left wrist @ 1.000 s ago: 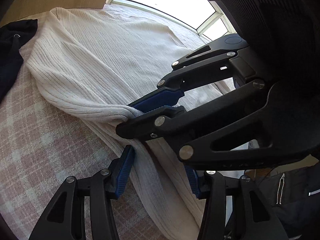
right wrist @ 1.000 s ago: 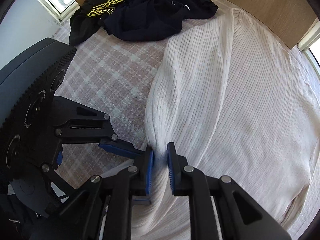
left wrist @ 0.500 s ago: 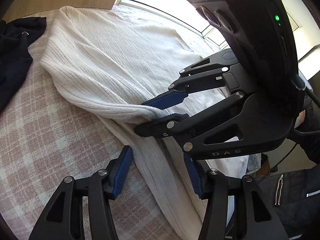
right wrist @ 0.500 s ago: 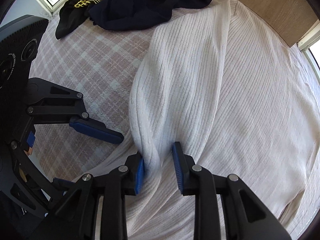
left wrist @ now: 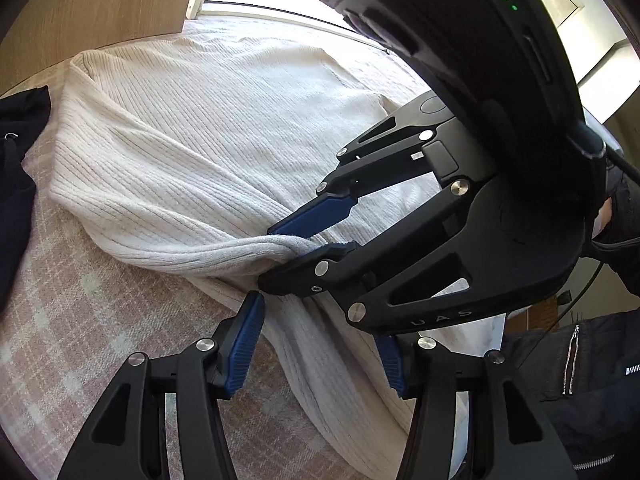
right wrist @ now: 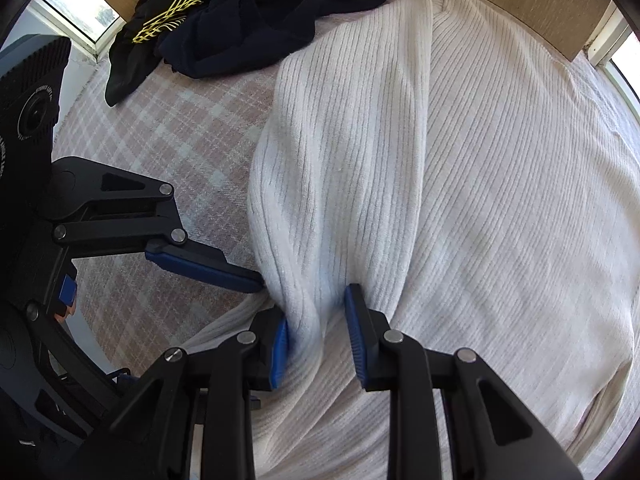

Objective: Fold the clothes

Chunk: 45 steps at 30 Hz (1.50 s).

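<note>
Left gripper [left wrist: 320, 344] is spread apart, straddling a sleeve [left wrist: 320, 360] at 6 o'clock. Right gripper [right wrist: 316, 334] is parted, a sweater [right wrist: 460, 184] fold lying loosely between its pads. The sweater is spread on a plaid bed [right wrist: 160, 136]; dark clothes [right wrist: 248, 12] are heaped at 11 o'clock.

Ribbed knit sweater [right wrist: 480, 184] on woven plaid cloth [right wrist: 168, 128]
Matt black plastic grippers, ridged blue pads [left wrist: 244, 344], shiny metal rivets; wood-grain panel [left wrist: 100, 4] behind

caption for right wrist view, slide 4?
Right gripper, open, straddles a raised ridge of the cream ribbed sweater on the plaid bedspread.
</note>
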{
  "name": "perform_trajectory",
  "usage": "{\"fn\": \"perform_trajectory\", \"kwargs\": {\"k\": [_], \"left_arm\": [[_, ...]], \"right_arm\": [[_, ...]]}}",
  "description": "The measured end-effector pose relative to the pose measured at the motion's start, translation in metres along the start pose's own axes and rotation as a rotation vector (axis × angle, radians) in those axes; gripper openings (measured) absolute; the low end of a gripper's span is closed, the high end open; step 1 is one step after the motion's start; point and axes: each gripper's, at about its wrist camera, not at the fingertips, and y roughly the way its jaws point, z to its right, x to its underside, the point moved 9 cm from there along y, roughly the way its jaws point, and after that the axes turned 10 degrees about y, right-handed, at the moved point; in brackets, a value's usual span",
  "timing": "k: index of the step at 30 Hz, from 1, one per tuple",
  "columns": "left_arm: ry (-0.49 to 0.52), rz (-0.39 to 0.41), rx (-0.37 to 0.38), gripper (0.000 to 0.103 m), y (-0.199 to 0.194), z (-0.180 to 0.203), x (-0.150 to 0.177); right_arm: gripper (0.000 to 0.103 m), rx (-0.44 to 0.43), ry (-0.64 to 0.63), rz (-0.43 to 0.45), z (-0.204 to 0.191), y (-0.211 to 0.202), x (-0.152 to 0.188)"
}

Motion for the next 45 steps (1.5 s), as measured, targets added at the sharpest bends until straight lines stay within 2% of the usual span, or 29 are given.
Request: {"fn": "perform_trajectory", "kwargs": {"k": [5, 7, 10, 15, 16, 18, 19, 20, 26, 31, 37, 41, 45], "left_arm": [[0.005, -0.068, 0.015, 0.05, 0.007, -0.009, 0.002], [-0.008, -0.088, -0.003, 0.039, 0.003, -0.018, 0.008], [-0.024, -0.114, -0.038, 0.028, -0.004, -0.032, 0.021], [-0.017, -0.153, -0.122, 0.028, -0.018, -0.037, 0.03], [-0.009, -0.155, -0.138, 0.028, -0.022, -0.037, 0.03], [-0.018, -0.085, -0.11, 0.024, -0.036, -0.033, 0.021], [-0.018, -0.058, -0.107, 0.007, -0.04, -0.033, 0.016], [-0.017, -0.037, -0.105, 0.0, -0.044, -0.034, 0.011], [0.024, -0.082, -0.133, 0.0, -0.035, -0.047, 0.004], [0.061, -0.144, -0.179, 0.0, -0.027, -0.058, 0.0], [0.071, -0.231, -0.259, 0.002, -0.038, -0.075, 0.013], [0.115, -0.284, -0.356, 0.003, -0.049, -0.057, 0.035], [0.073, -0.302, -0.389, 0.002, -0.065, -0.077, 0.043]], "right_arm": [[0.025, -0.012, 0.008, -0.001, 0.01, -0.003, -0.001], [0.025, -0.017, 0.011, -0.002, 0.015, -0.004, -0.001], [0.025, -0.025, 0.016, -0.003, 0.021, -0.006, -0.001], [0.025, -0.023, 0.015, -0.006, 0.03, -0.007, -0.005], [0.025, -0.025, 0.015, -0.005, 0.03, -0.007, -0.007], [0.025, -0.032, 0.016, -0.001, 0.034, -0.009, -0.007], [0.025, -0.036, 0.018, 0.002, 0.036, -0.01, -0.006], [0.025, -0.04, 0.02, 0.002, 0.038, -0.01, -0.006], [0.025, -0.059, 0.032, 0.002, 0.049, -0.014, -0.006], [0.025, -0.058, 0.033, 0.005, 0.039, -0.021, 0.014], [0.024, -0.072, 0.051, 0.009, 0.045, -0.026, 0.017], [0.025, -0.071, 0.046, 0.02, 0.049, -0.029, 0.016], [0.026, -0.093, 0.05, 0.033, 0.037, -0.028, 0.012]]}}
